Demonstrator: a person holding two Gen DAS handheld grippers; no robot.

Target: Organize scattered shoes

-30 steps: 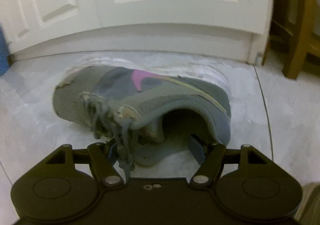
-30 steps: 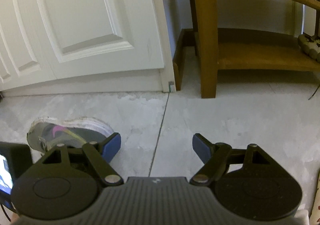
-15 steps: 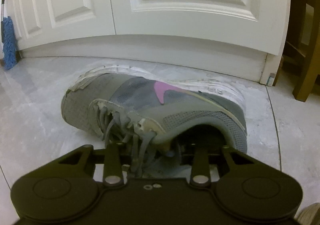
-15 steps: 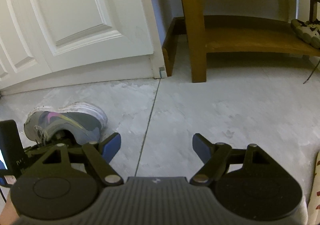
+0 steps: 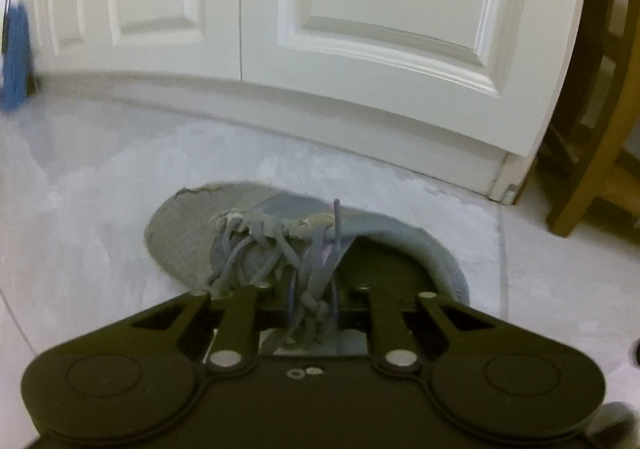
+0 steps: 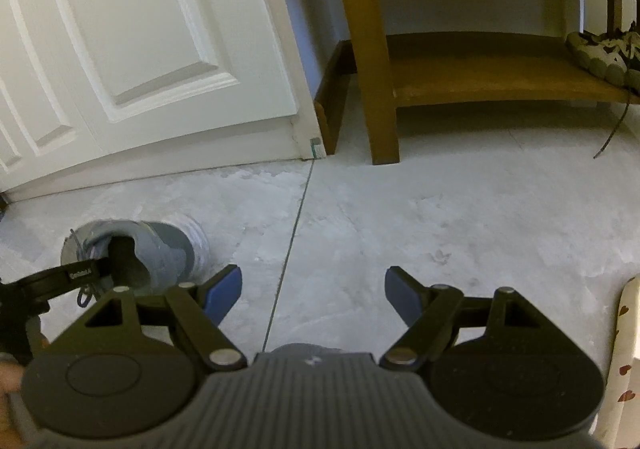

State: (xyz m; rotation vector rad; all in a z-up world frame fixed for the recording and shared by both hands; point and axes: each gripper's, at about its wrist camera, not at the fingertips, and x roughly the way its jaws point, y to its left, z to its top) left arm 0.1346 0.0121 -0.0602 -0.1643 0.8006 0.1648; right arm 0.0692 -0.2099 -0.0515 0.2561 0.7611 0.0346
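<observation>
The left tongs [image 5: 312, 313] are clamped on the worn grey mesh sneaker with tangled grey laces [image 5: 240, 225], pinching it at the tongue and lace area beside its dark opening, right at the tongs' tips. In the right wrist view the sneaker hangs tilted in that grip over the pale marbled floor [image 6: 400, 217], in front of the white panelled door [image 5: 360, 29]; I cannot tell whether its sole touches the floor.

The risk I see is the hold itself. The tongs seem to have mostly soft tongue and loose lace between them, so the shoe could swing, twist or slide out on the way across. A dangling lace could also snag on the leg of the brown wooden shoe rack [image 6: 480, 77].

The right tongs [image 6: 314, 293] stand wide apart with nothing between them, hovering over bare floor.

Counting: one grey sneaker in the grip, one pale spotted sneaker [image 6: 600, 53] already on the rack's low shelf with a lace trailing down to the floor, one rack, two sets of tongs. A blue fluffy thing [image 5: 16, 53] stands at the far left.
</observation>
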